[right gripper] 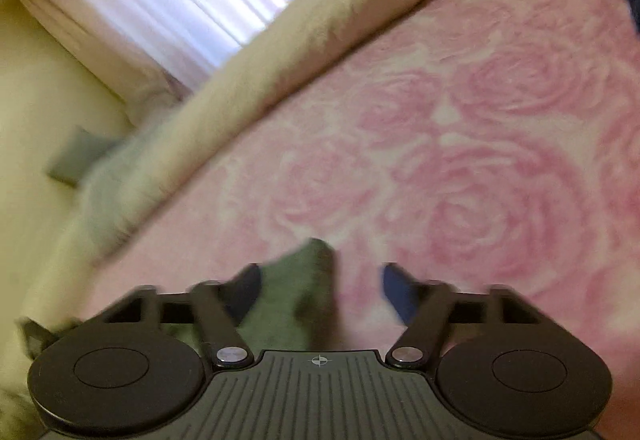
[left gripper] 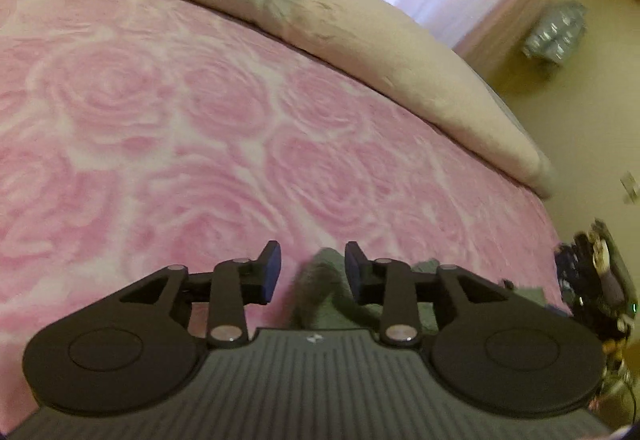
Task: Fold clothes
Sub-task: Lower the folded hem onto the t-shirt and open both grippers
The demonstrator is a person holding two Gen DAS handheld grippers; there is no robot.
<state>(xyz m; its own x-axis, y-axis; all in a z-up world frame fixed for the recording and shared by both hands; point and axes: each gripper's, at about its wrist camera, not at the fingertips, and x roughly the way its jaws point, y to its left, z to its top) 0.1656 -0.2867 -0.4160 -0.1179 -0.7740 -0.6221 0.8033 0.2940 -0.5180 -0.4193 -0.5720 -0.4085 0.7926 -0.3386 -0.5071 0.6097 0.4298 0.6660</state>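
We see a grey-green garment lying on the pink rose blanket, at its near edge well away from the beige pillow; in each wrist view a raised peak of the cloth stands between the fingers. The left gripper has its fingers parted, pads clear of the peak on both sides, and the right gripper is spread wider, cloth beside its left finger with no pinch that we can make out through the blur. We judge both corners freshly let go so a fold can settle flat on the blanket, though how far folding has got we cannot tell.
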